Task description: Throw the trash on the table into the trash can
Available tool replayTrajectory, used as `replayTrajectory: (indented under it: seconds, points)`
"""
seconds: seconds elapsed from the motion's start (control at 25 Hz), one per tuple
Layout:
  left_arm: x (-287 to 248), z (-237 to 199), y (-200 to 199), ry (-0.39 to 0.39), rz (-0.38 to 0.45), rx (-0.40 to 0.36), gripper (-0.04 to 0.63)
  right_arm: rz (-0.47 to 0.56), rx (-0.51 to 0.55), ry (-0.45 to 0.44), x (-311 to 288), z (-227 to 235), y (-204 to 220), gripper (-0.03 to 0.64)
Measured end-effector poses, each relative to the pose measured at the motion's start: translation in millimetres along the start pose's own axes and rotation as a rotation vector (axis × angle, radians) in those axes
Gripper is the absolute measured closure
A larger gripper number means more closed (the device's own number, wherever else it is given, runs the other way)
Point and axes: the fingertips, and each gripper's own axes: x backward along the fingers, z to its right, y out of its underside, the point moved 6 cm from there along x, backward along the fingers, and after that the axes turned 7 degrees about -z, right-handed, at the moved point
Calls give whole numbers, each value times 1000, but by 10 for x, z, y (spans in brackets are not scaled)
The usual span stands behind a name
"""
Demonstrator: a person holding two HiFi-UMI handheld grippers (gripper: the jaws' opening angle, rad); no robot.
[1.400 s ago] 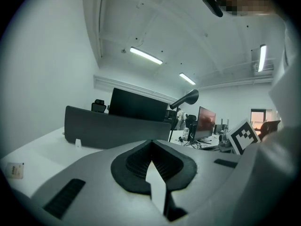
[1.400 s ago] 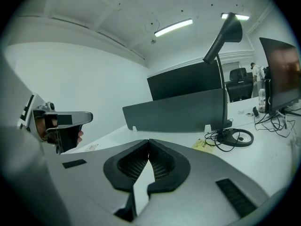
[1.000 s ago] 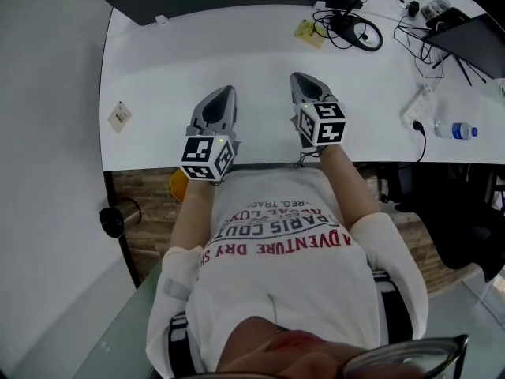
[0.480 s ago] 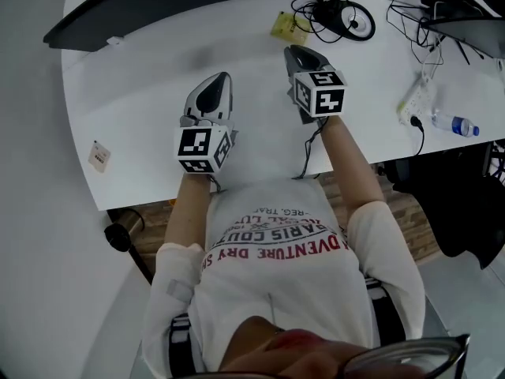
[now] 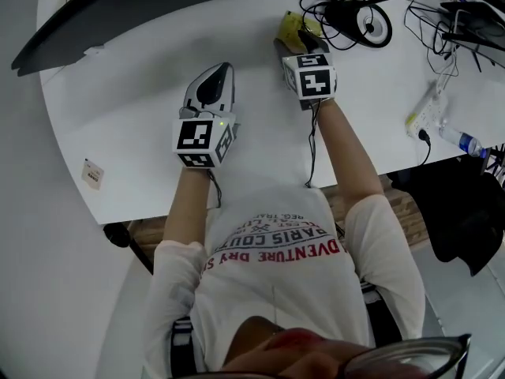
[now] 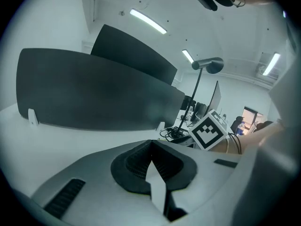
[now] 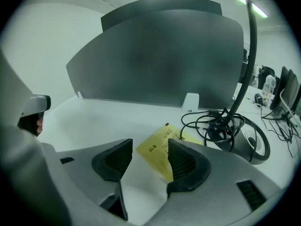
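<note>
Nothing binned yet. The right gripper's [image 7: 148, 157] jaws have just been opening and stand apart at the yellow packet [image 7: 160, 149], ungripped on the table [image 5: 142, 69]. The left gripper [image 6: 150, 155] is closed and empty, and 1 more small packet [image 5: 93, 174] waits.

This is an open-plan office. A broad white curved desk [image 5: 134, 109] is fenced along its far edge by dark grey upright divider panels [image 6: 94, 98], held in small white brackets [image 6: 32, 117]. Long fluorescent ceiling strips [image 6: 147, 21] light the white room. Flat computer monitors [image 6: 214, 95] stand at desks further back, and a white power strip [image 5: 426, 110] and tangled black cables [image 5: 347, 14] lie on the desktop.
</note>
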Motion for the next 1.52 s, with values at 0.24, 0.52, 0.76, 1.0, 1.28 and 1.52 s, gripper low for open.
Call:
replayTrajectory:
  seconds: [0.24, 0.52, 0.76, 1.0, 1.28, 1.52]
  points:
    - [-72, -96, 103, 20, -26, 66, 572, -52, -9, 16, -165, 58, 36, 382]
    - [80, -28, 157, 18, -21, 106, 572, -93, -4, -85, -82, -126, 124, 572]
    - [448, 152, 211, -7, 18, 99, 572, -8, 6, -157, 413, -392, 172, 574]
    - [1200, 375, 374, -99, 110, 95, 572, 124, 125, -259, 1040, -972, 106, 572]
    - [2373, 350, 936, -317, 181, 160, 572, 190, 335, -456, 1423, -2203, 194, 572]
    - [3496, 147, 1550, -598, 275, 300, 572, 168, 586, -691, 1552, -3609, 451, 572]
